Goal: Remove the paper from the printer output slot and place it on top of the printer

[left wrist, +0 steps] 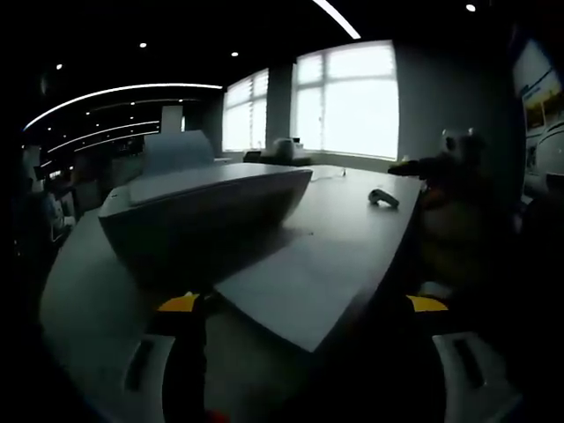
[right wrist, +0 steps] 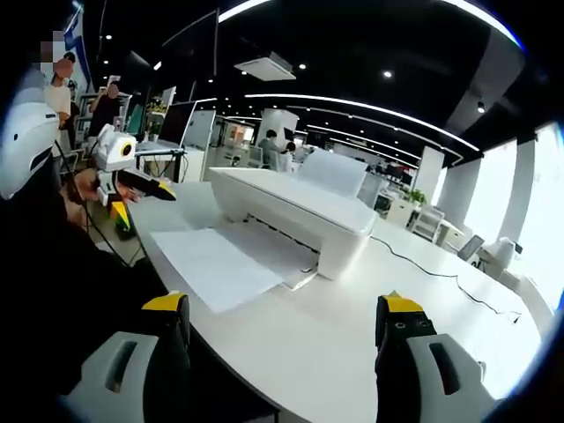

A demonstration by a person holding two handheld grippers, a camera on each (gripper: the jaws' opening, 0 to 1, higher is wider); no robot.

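With both the left gripper (left wrist: 304, 308) and the right gripper (right wrist: 286, 308) gaping wide and holding nothing, the paper (right wrist: 216, 264) is lying in the printer (right wrist: 295, 211) slot near the table (right wrist: 352, 352) edge, awaiting approach and grasp.

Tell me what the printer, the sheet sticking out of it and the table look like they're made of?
Printer: probably white molded plastic, smooth with a soft sheen and rounded edges. Sheet: plain white paper, thin, matte, lying flat from the output slot. Table: white with a slight gloss reflecting light, likely laminate, though I can't be sure.
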